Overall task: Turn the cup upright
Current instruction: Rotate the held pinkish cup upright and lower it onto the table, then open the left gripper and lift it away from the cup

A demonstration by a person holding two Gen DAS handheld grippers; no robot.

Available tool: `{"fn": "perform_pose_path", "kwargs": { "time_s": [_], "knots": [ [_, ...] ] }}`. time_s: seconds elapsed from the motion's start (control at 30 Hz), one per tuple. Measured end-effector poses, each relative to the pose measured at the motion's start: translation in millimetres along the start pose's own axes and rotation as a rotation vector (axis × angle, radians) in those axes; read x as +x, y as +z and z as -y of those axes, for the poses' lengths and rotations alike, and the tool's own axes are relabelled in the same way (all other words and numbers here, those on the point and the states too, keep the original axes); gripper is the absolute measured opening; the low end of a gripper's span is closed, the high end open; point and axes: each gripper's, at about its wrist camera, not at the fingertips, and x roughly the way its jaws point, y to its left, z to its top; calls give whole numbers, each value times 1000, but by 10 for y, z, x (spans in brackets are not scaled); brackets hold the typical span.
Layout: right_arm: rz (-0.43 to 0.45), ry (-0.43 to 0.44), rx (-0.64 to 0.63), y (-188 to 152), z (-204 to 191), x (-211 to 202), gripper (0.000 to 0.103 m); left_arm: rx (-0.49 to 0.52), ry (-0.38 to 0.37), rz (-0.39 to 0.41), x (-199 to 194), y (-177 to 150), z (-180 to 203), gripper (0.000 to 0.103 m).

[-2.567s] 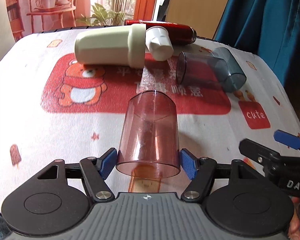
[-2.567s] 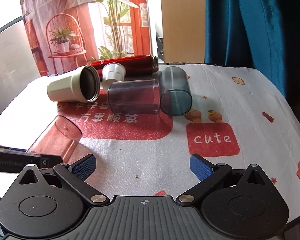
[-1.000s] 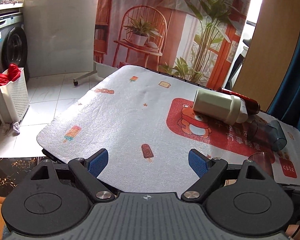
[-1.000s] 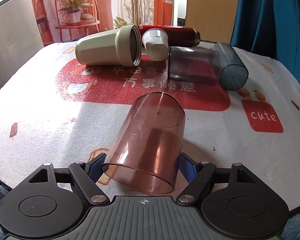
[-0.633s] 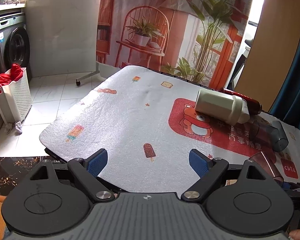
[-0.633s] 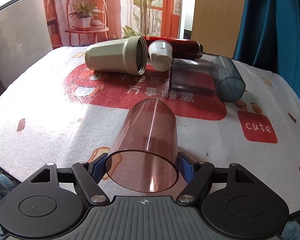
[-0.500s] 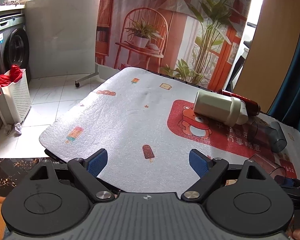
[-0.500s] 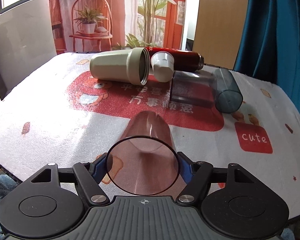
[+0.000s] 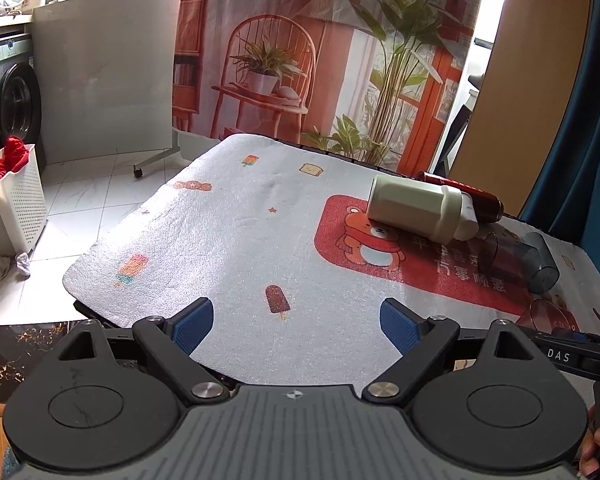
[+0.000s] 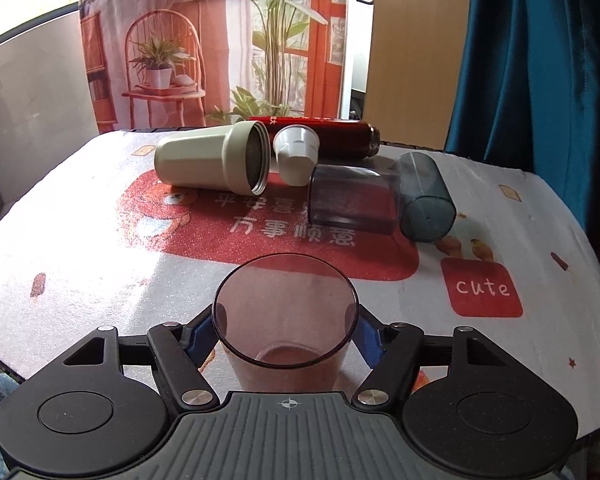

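The clear pink cup (image 10: 286, 322) stands upright between the blue pads of my right gripper (image 10: 286, 336), mouth up, near the table's front edge; the gripper is shut on it. In the left wrist view the cup (image 9: 552, 318) shows at the far right behind the right gripper's black body. My left gripper (image 9: 296, 326) is open and empty, off the table's left front corner, over the white patterned table cover (image 9: 236, 232).
At the back of the table lie a cream tumbler (image 10: 212, 162), a small white cup (image 10: 296, 152), a red bottle (image 10: 324, 136), a smoky clear cup (image 10: 352, 198) and a blue-grey cup (image 10: 424, 196). A white laundry basket (image 9: 14, 204) stands on the floor at left.
My right gripper took the pink cup lying on its side and turned it mouth up. My left gripper, which held it earlier, let go and drew back to the left.
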Motion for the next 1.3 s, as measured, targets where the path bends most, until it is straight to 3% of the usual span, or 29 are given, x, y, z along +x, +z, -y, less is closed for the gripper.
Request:
{"fn": "perform_pose_path", "kwargs": {
  "time_s": [0.47, 0.53, 0.6, 0.67, 0.93, 1.07, 1.3],
  "knots": [
    [0, 77, -14, 27, -104, 81, 67, 32, 8, -35, 62, -15, 59, 93],
    [-11, 93, -2, 31, -91, 61, 74, 39, 10, -45, 66, -16, 76, 94],
    [-18, 97, 1, 24, -93, 19, 91, 48, 12, -51, 62, -16, 95, 97],
    [-24, 84, -16, 16, -113, -35, 96, 59, 15, -58, 51, -15, 112, 99],
    [-98, 10, -48, 26, -106, -382, 103, 126, 29, -76, -118, -1, 273, 103],
    [-134, 9, 17, 9, 37, -684, 103, 162, 28, -94, -234, 39, 376, 103],
    [-108, -14, 61, -37, 241, -1188, 103, 242, 10, -56, -555, 114, 574, 103]
  ]
}}
